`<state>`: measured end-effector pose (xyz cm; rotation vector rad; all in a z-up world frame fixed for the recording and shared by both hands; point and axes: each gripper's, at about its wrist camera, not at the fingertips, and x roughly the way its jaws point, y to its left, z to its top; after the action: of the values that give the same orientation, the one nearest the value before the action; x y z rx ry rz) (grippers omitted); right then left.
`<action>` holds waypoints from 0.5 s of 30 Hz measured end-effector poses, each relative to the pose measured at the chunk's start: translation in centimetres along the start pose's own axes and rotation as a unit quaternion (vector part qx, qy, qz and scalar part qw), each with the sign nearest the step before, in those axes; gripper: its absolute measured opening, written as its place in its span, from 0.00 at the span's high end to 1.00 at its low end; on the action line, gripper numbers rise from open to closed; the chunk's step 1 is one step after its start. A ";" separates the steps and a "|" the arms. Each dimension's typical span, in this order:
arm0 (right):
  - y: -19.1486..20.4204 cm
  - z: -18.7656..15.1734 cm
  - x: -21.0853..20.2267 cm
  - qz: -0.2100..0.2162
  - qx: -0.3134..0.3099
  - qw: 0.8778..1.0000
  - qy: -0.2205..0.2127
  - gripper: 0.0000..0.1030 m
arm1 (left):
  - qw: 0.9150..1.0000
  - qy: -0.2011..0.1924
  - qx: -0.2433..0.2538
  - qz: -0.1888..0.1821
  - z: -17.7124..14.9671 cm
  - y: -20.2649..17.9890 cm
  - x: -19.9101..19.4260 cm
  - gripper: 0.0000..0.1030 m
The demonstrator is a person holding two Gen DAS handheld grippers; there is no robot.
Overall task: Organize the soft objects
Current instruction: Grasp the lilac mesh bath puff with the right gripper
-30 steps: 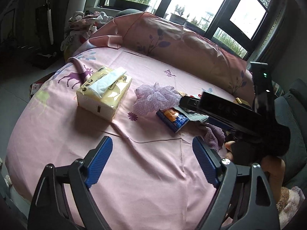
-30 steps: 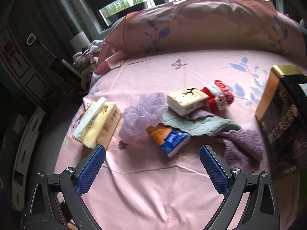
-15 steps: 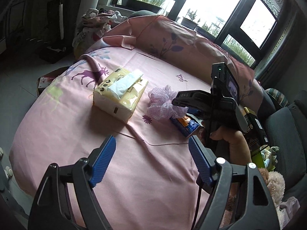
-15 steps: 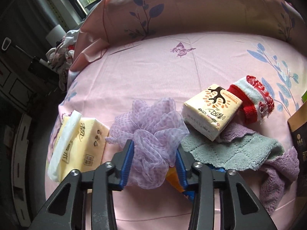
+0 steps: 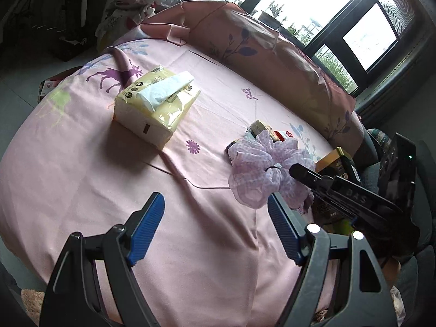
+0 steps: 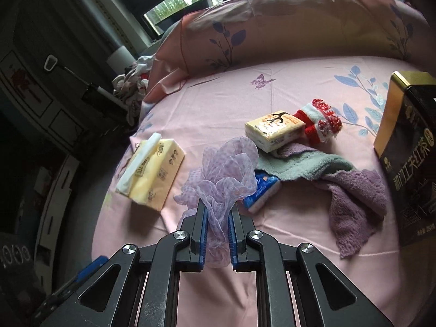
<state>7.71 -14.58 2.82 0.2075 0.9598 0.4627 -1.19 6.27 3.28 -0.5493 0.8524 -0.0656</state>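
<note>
Right wrist view, lilac mesh pouf bunched, pinched in right jaws, left jaws apart.

Lying on bed: 1 mesh pouf, 2 tissue packs (lg, sm), 2 towels (green, purple), 1 sock, 1 blue wipes pkt, 1 tea box.

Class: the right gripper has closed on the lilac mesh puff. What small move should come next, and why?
Probably lift the mesh puff straight up. The right gripper has its jaws shut on it, but it overlaps the blue tissue pack and green cloth. The left gripper is open and idle.
</note>
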 end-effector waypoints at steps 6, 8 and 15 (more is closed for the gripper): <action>-1.9 -3.7 -1.7 -0.005 0.010 0.998 0.056 0.86 | 0.999 0.035 0.022 -0.018 -1.5 -1.8 1.7 0.31; -2.4 -4.3 -1.3 -0.029 0.006 0.996 0.082 0.86 | 0.998 0.051 0.027 -0.023 -1.9 -2.3 2.5 0.39; -5.6 -4.0 -1.9 -0.076 0.031 0.994 0.074 0.24 | 0.992 0.119 0.033 -0.027 -3.8 -3.7 6.2 0.74</action>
<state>5.09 -20.52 -0.03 0.1568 1.1282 0.3120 0.77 -0.22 -1.22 -0.5082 1.0643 -0.2116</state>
